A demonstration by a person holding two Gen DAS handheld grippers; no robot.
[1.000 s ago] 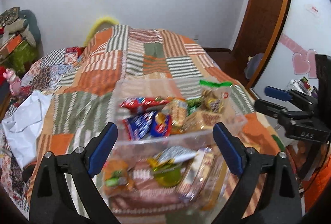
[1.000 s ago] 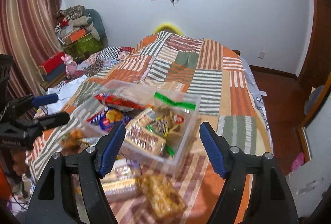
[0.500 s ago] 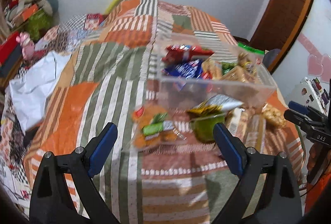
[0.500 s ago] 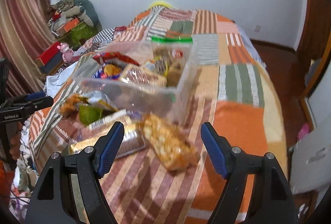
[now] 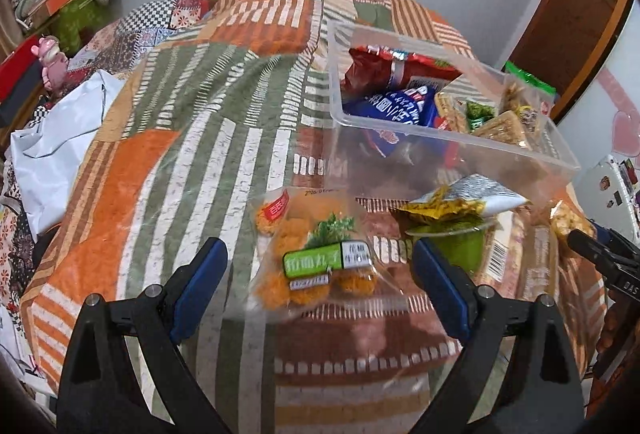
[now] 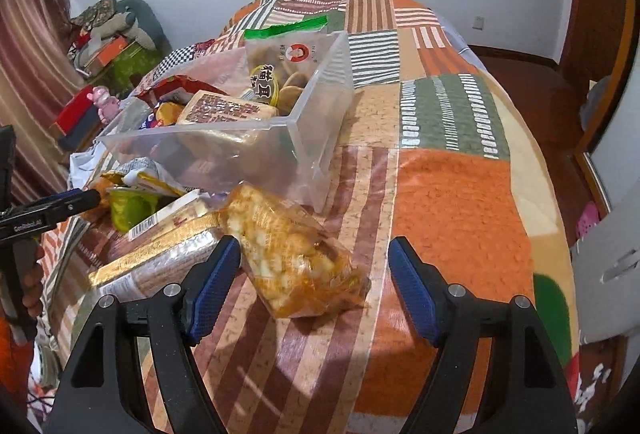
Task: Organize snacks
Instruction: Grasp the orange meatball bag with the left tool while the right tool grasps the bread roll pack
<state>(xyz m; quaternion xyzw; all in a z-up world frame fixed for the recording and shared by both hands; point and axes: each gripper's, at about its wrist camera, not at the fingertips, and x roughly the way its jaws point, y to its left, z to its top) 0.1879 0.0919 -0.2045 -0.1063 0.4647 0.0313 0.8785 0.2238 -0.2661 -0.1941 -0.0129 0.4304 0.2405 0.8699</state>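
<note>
A clear plastic bin with several snack packs stands on the patchwork bed. My left gripper is open and empty, its jaws either side of a clear bag of orange fried balls with a green label. A green cup with a torn yellow lid lies right of it. My right gripper is open and empty around a clear bag of yellow puffed snack. Gold-edged wafer packs lie to its left.
The bed's quilt drops off at the right toward a wooden floor. A white sheet and a pink toy lie at the left. The other gripper shows at the frame edge in the left wrist view and in the right wrist view.
Both grippers have dropped lower and moved in over the loose snacks in front of the bin. Both stay open.
</note>
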